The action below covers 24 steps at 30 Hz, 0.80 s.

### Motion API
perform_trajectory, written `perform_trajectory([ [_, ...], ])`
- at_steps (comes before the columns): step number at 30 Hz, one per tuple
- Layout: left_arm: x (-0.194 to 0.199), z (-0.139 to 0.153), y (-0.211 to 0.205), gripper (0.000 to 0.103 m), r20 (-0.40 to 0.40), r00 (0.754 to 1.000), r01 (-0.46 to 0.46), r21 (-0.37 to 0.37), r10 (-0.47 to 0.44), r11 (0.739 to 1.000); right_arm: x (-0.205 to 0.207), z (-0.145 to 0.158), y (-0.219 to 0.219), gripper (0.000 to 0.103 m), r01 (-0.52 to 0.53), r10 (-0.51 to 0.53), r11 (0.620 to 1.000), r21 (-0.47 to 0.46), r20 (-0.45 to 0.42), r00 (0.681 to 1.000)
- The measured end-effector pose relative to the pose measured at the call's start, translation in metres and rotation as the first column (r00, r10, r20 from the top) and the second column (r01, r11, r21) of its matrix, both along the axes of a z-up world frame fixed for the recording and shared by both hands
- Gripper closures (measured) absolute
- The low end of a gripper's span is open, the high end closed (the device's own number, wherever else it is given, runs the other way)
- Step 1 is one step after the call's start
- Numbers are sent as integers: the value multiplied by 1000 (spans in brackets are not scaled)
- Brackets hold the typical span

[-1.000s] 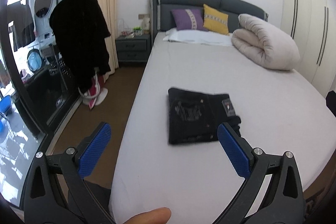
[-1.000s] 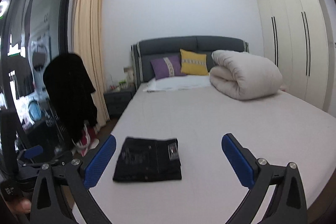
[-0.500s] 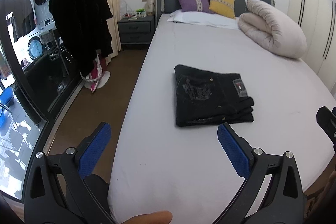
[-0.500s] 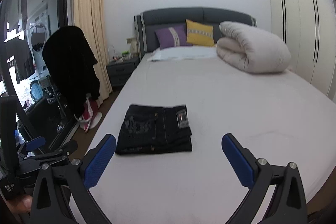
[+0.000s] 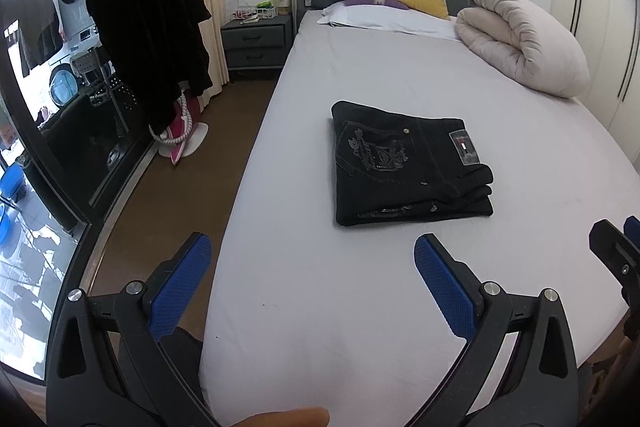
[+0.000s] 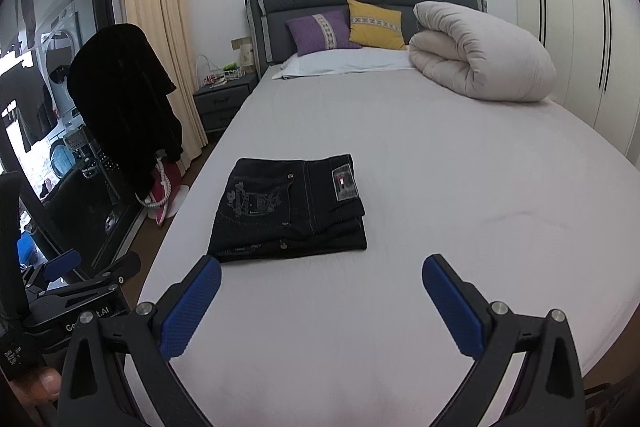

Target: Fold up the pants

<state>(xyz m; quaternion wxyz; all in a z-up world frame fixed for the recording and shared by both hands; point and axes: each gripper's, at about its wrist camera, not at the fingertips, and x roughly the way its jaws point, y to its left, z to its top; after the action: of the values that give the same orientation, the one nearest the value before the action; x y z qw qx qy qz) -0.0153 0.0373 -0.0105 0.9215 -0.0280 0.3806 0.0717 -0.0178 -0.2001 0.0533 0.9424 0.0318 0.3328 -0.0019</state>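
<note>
Bedroom, grey bed (image 5: 360, 307): folded black pants (image 5: 408, 171) lie near its left edge, my left claw (image 5: 312, 279) and right claw (image 6: 320, 291) both spread empty; I judge denim thick, pliable, best pinched at the stacked near hem.

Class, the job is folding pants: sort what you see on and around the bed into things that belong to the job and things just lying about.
Belongs to the job:
black jeans, folded on the bed sheet
left gripper
right gripper

Just lying about:
rolled duvet
purple cushion
yellow cushion
white pillow
black coat
nightstand
</note>
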Motion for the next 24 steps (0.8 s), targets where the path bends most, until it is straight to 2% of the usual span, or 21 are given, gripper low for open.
perform_trajectory([
  [24, 1, -19, -8, 0, -25, 1000, -2, -8, 2, 1000, 3, -12, 2, 0, 1, -1, 1000, 1, -47, 999],
])
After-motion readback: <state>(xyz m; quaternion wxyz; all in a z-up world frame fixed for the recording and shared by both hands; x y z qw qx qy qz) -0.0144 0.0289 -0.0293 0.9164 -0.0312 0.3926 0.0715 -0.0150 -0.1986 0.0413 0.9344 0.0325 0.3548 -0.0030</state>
